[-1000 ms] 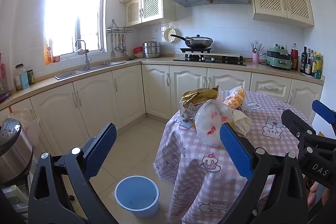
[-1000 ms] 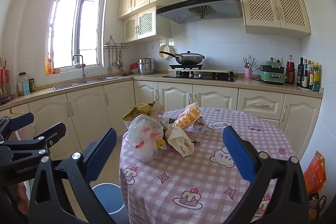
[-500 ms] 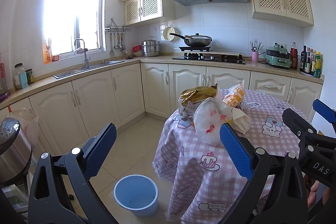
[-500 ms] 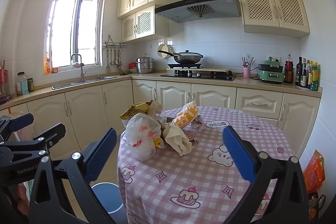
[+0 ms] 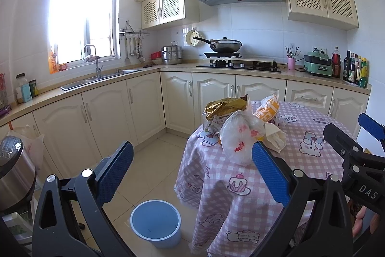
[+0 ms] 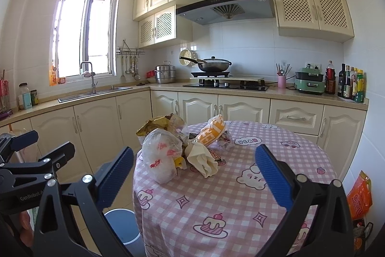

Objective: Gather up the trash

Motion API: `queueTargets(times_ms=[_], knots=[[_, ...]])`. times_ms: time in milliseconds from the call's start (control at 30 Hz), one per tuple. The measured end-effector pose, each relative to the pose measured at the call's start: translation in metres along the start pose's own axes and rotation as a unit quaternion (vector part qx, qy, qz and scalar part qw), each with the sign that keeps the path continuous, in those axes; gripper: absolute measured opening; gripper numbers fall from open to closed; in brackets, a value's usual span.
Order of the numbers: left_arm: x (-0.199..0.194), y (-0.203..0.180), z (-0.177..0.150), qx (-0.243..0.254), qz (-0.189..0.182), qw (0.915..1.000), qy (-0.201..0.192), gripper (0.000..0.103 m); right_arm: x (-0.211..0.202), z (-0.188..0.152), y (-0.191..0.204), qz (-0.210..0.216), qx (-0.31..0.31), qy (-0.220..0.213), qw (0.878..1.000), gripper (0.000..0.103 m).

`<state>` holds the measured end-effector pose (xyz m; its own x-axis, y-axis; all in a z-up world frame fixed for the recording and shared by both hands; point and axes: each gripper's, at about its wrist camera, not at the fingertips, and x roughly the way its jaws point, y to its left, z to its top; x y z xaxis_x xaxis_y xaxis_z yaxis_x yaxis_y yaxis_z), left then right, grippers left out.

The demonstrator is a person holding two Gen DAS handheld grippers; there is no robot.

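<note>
1. The desk wears a pink and white checked cloth with cartoon cakes and bears.
2. On it: a white bag with red print, a gold wrapper, an orange and white wrapper.
3. Beside the desk, the bucket is light blue.

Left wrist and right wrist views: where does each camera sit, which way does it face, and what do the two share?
Left wrist: sits behind the open left gripper, to the table's left, facing the kitchen corner, blue bin and trash pile; the right gripper shows at the right edge.
Right wrist: sits behind the open right gripper, facing across the table toward the stove; the left gripper shows at the left edge.
Shared: the trash pile, table, bin, sink and stove.
</note>
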<state>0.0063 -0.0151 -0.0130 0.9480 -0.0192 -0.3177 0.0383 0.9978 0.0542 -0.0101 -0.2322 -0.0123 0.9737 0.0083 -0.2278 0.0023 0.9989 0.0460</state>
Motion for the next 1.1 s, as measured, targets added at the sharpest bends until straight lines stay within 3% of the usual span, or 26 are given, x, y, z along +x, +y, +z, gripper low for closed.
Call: queueTargets(times_ms=[733,1100], knots=[[0.006,-0.002,0.0,0.004,0.001,1.0,0.008,0.096,0.005,0.001,-0.004,0.001,0.005,0.008,1.0,0.099],[0.025,-0.001,-0.002,0.004,0.0,0.9995,0.031,0.096,0.025,-0.003,-0.009,0.005,0.014,0.027,1.0,0.099]])
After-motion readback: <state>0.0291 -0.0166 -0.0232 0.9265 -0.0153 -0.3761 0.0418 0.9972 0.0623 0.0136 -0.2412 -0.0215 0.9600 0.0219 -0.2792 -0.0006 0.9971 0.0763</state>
